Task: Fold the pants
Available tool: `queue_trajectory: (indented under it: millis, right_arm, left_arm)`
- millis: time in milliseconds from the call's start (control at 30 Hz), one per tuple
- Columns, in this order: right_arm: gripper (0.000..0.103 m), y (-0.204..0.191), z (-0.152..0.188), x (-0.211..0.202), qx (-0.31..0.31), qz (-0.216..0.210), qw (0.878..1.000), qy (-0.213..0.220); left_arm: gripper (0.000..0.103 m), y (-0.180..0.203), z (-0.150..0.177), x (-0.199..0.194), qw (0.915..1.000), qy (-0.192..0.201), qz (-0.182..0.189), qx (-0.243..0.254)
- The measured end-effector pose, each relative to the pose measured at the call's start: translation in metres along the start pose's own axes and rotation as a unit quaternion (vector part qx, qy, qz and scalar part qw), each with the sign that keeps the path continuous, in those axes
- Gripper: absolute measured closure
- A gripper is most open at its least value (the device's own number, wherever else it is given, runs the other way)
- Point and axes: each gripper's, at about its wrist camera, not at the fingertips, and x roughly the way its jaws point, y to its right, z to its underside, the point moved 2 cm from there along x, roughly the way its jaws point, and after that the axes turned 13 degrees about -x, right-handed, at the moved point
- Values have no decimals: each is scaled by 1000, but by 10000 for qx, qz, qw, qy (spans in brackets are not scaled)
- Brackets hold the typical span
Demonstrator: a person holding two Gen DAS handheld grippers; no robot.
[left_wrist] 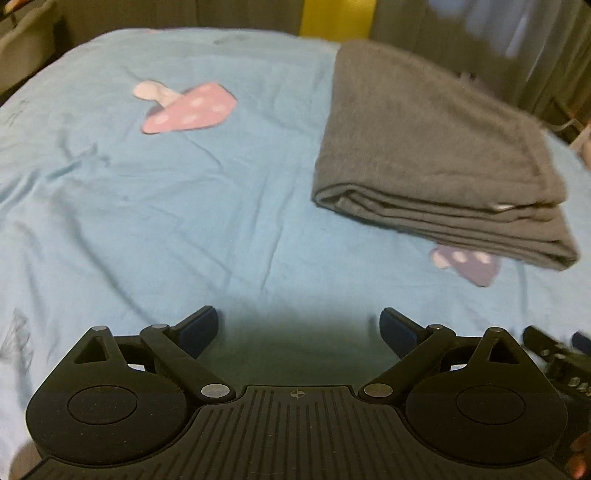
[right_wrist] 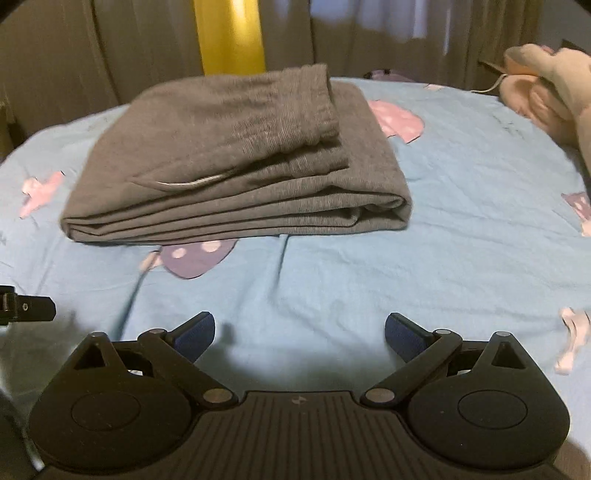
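Grey pants (left_wrist: 436, 147) lie folded in a thick stack on the light blue bed sheet (left_wrist: 184, 206), to the upper right in the left wrist view. In the right wrist view the same pants (right_wrist: 236, 166) lie ahead, left of centre, with the waistband on top and layered edges facing me. My left gripper (left_wrist: 299, 325) stands open over bare sheet, short of the pants and to their left. My right gripper (right_wrist: 300, 330) is open too, with nothing between its blue pads, a little short of the stack.
Pink and purple mushroom prints (left_wrist: 184, 107) dot the sheet. A pink plush toy (right_wrist: 546, 88) lies at the far right. A yellow post (right_wrist: 231, 33) and curtains stand behind the bed. Part of the other gripper (right_wrist: 26, 306) shows at the left edge.
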Motion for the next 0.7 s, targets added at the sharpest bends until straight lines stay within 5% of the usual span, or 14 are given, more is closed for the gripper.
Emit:
queue_trajectory:
  millis: [233, 700]
  right_arm:
    - [4, -24, 9, -60, -252, -345, 9978, 509]
    - [4, -28, 7, -125, -133, 133, 9848, 1728]
  left_arm:
    - [2, 0, 40, -64, 9947, 807, 514, 388]
    - [2, 9, 62, -106, 9827, 1513, 975, 430]
